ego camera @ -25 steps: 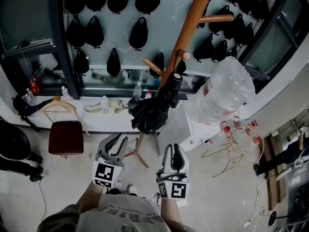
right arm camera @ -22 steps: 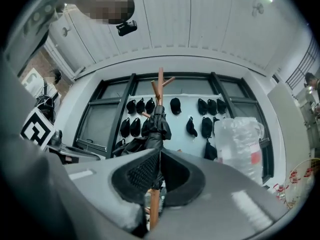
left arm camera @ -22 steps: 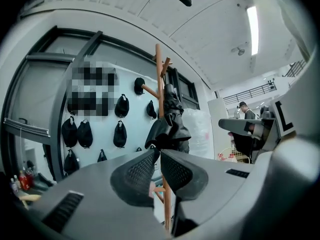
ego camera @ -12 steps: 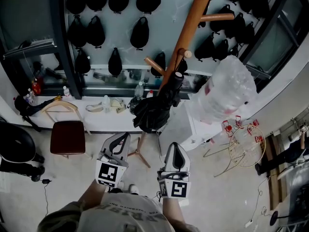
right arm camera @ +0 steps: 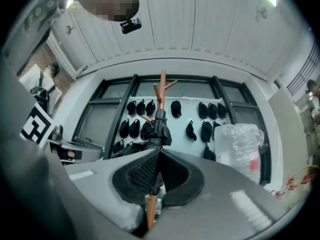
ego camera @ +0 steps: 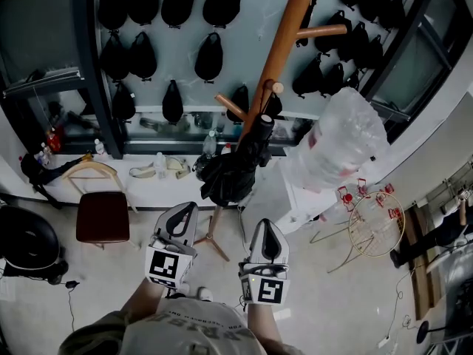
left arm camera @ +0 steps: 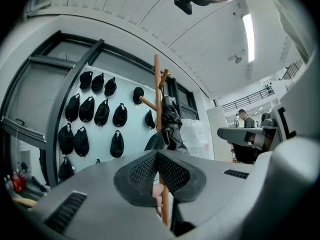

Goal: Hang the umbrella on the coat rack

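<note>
Both tongs, left gripper (ego camera: 183, 214) and right gripper (ego camera: 266, 231), sitting fully closed, empty, having just shut. Black folded umbrella (ego camera: 235, 163) hanging on brown wooden coat rack (ego camera: 284, 43), apart from both; task looking finished.

Black caps (ego camera: 211, 54) hang on the pale wall (ego camera: 251, 13), a red stool (ego camera: 103, 217) below.
</note>
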`<control>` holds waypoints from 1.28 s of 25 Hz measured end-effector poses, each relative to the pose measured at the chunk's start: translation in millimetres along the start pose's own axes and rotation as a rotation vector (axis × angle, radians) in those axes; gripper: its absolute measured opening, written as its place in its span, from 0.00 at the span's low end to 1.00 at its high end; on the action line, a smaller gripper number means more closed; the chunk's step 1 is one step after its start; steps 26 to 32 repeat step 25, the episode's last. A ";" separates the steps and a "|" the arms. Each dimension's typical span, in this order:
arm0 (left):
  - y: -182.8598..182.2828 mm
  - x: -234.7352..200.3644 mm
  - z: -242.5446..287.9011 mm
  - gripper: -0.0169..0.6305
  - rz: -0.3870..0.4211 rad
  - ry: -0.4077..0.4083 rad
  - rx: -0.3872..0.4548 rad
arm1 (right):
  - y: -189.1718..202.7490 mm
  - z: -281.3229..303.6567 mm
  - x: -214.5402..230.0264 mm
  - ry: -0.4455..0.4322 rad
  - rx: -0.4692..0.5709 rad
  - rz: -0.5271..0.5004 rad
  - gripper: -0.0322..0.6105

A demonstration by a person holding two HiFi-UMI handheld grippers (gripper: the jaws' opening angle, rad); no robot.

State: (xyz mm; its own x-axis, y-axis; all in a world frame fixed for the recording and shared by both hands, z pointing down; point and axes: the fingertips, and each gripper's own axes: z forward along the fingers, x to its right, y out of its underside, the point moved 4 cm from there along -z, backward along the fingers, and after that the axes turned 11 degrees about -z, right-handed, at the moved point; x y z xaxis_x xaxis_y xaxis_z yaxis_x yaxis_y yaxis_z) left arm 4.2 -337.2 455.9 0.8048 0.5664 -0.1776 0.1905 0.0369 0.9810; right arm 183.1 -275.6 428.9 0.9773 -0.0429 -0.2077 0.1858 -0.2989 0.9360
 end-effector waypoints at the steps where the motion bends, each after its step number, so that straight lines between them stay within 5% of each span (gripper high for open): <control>1: -1.5 -0.1 0.8 0.04 -0.005 -0.002 0.007 | -1.2 1.3 0.1 0.014 -0.004 -0.005 0.05; 32: -3.6 -1.1 9.4 0.04 0.033 -0.011 0.012 | -8.0 7.4 0.8 -0.018 0.028 -0.063 0.05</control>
